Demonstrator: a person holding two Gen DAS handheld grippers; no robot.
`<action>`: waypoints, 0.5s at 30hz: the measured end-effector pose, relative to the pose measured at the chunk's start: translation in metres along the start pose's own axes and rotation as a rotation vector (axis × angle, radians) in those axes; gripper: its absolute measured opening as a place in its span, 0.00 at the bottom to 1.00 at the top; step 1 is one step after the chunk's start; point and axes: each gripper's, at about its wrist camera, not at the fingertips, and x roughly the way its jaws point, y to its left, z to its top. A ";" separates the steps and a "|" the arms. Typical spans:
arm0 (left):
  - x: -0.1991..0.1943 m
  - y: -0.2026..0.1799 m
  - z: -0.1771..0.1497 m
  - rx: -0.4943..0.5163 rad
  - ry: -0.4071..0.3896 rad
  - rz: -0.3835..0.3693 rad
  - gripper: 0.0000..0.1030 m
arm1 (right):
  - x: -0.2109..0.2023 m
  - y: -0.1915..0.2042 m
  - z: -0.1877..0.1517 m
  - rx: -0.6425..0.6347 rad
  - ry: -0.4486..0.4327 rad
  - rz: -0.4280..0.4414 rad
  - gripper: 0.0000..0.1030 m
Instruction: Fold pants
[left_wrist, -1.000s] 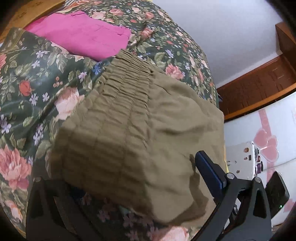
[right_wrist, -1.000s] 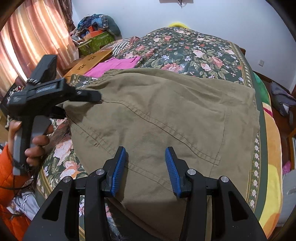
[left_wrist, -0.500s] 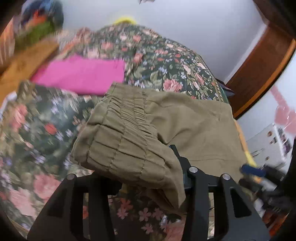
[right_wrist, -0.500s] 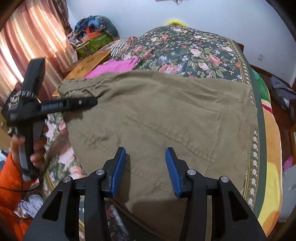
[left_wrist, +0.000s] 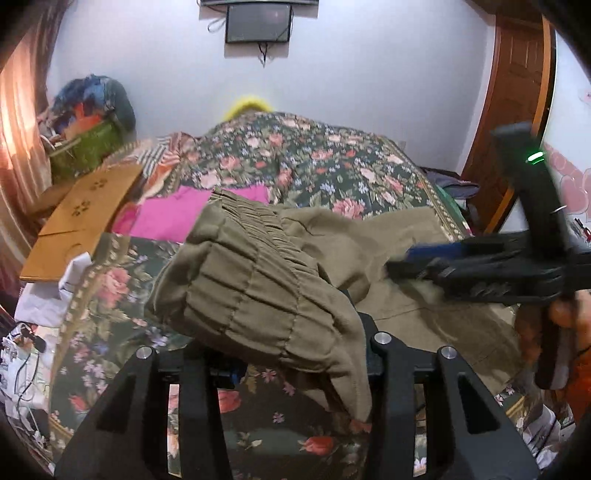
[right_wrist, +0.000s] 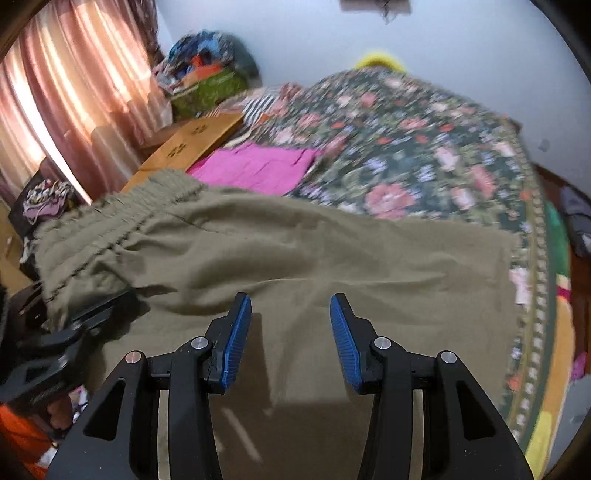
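my left tongs (left_wrist: 291, 354) are clamped on the waistband of the pants (right_wrist: 295, 258), lifted off the bed (right_wrist: 406, 155). right tongs (right_wrist: 290, 336) sit apart over the cloth, gripping nothing. the rest lies flat, long axis running across the bed, waistband at my left. worry: a one-sided pull bunches the fold crooked, or the elastic slips out.

You face a pale wall (left_wrist: 369, 66) with a mounted screen (left_wrist: 257, 23) at top centre; sunlit pink curtains (right_wrist: 55, 110) hang upper left.
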 end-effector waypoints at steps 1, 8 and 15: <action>-0.004 0.002 0.001 -0.004 -0.009 0.000 0.40 | 0.009 0.005 0.001 -0.014 0.037 0.019 0.40; -0.014 0.005 0.001 0.005 -0.025 0.002 0.36 | 0.039 0.037 -0.012 -0.145 0.187 0.071 0.40; -0.030 -0.007 0.010 0.050 -0.078 0.007 0.36 | -0.005 0.029 -0.020 -0.089 0.084 0.051 0.40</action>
